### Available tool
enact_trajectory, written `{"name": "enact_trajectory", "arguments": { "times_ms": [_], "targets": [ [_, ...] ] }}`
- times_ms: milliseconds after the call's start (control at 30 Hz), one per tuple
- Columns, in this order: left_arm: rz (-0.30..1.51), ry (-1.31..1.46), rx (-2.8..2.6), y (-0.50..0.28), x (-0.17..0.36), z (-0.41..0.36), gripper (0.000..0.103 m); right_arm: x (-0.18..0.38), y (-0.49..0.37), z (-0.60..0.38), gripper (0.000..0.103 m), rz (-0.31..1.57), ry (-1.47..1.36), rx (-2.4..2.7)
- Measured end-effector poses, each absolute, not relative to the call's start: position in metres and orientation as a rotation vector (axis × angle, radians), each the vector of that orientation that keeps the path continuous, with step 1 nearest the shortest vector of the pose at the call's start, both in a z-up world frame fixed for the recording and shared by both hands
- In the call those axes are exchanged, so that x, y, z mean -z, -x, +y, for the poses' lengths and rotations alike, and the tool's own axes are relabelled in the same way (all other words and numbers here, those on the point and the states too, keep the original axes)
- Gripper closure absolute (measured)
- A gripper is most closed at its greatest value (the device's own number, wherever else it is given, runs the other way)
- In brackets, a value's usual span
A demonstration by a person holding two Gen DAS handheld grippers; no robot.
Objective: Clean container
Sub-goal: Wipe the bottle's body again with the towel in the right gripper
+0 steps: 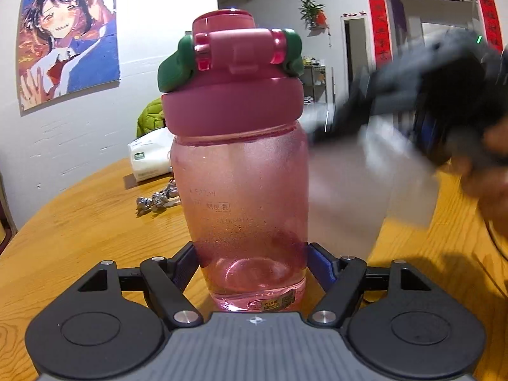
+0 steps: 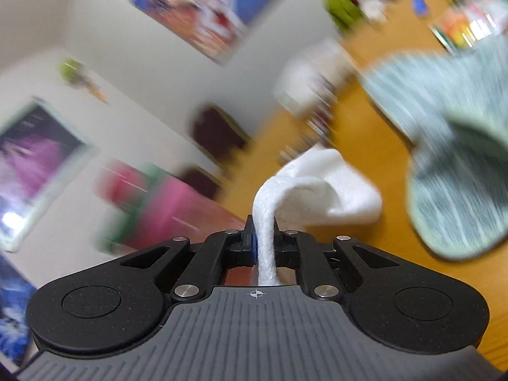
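A clear pink bottle (image 1: 241,190) with a pink lid and green strap stands upright on the wooden table (image 1: 79,238). My left gripper (image 1: 252,254) is shut on its lower body, one finger on each side. In the left wrist view my right gripper (image 1: 320,130) is a blur at the bottle's right shoulder, with a white cloth (image 1: 355,184) hanging from it beside the bottle's wall. In the right wrist view the right gripper (image 2: 263,231) is shut on that cloth (image 2: 317,190), which bunches out ahead of the fingers. The bottle (image 2: 177,209) shows as a pink and green smear at left.
A white tissue pack (image 1: 149,162) and a small metal chain (image 1: 158,200) lie on the table behind the bottle. A green jacket (image 1: 150,117) sits beyond them. A blurred pale striped fabric (image 2: 444,158) fills the right of the right wrist view. A hand (image 1: 489,174) holds the right gripper.
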State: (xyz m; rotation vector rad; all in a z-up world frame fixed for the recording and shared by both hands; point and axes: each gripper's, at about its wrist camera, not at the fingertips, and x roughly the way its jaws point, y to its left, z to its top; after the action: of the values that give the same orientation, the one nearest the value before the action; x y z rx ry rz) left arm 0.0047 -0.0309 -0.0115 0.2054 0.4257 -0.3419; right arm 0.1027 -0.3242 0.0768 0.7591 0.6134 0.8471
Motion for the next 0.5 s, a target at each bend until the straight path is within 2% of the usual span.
{"name": "enact_trajectory", "arguments": {
  "times_ms": [100,333,500],
  "targets": [
    [0.425,-0.21,0.354,-0.002,0.011,-0.033,0.031,-0.071,-0.103,-0.328,0.091,0.65,-0.829,-0.84],
    [0.421,-0.219,0.402,-0.001,0.01,-0.03,0.031,-0.027,-0.119,-0.306,0.092,0.892,-0.676,-0.686],
    [0.421,-0.222,0.405,-0.002,0.008,-0.03,0.031,-0.036,-0.113,-0.294,0.09,0.828,-0.506,-0.677]
  ]
}}
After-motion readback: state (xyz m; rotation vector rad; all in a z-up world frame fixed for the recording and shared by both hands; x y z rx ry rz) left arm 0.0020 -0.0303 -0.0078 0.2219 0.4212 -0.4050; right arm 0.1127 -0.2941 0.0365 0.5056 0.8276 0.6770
